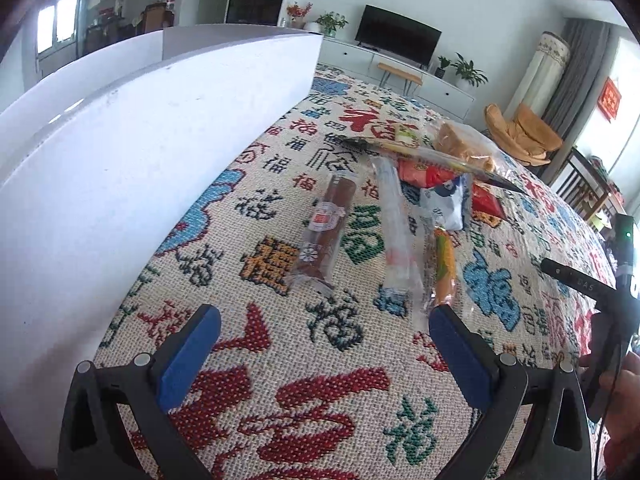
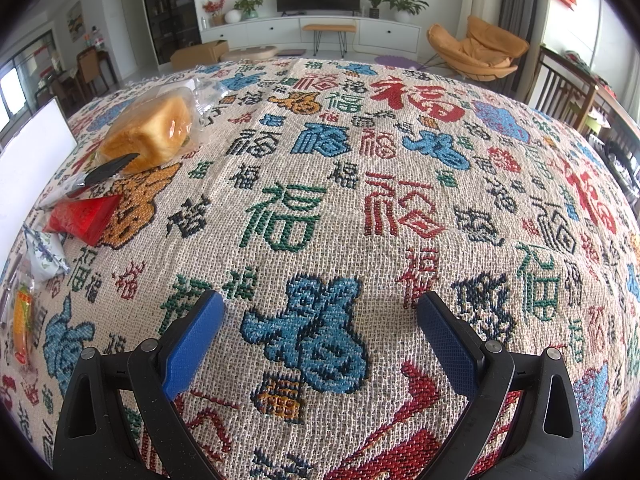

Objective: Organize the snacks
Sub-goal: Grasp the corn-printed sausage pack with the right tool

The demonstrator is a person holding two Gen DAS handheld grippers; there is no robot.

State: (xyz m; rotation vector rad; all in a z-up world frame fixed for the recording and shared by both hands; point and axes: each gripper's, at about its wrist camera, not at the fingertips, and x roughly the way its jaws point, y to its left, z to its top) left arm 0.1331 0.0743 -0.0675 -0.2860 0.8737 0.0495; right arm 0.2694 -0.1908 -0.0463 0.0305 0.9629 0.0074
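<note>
Seen only from the left wrist: a white box (image 1: 132, 168) along the left edge of the patterned cloth (image 1: 304, 364), its inside hidden behind the near wall, so contents cannot be told. Just right of it, apart from the wall, a brown wrapped bar (image 1: 326, 232) lying lengthwise; beside that a long clear-wrapped stick (image 1: 396, 236); then a narrow orange-and-green packet (image 1: 444, 268), its near end just beyond the right fingertip. Farther back, heaped together: a red packet (image 1: 428, 174), a blue-and-white pouch (image 1: 446, 200), a second red packet (image 1: 486, 202) and bagged bread (image 1: 464, 146), with a long dark-edged wrapper (image 1: 420, 152) lying across them.

Left gripper (image 1: 324, 320) low over the near edge of the cloth, blue fingers (image 1: 188, 360) spread wide, nothing between them. At the far right edge of that view, a hand (image 1: 620, 392) on dark gear.

Seen only from the right wrist: a wide bare stretch of cloth (image 2: 360, 200) running to the far edge, the snacks crowded at its left edge — bread (image 2: 154, 132) farthest, then red packet (image 2: 82, 216), pouch (image 2: 46, 254), orange-and-green packet (image 2: 22, 320) nearest. Sliver of box (image 2: 30, 148) at far left.

Right gripper (image 2: 320, 308) over open cloth, well apart from the snacks, pads (image 2: 448, 344) wide apart, empty.
</note>
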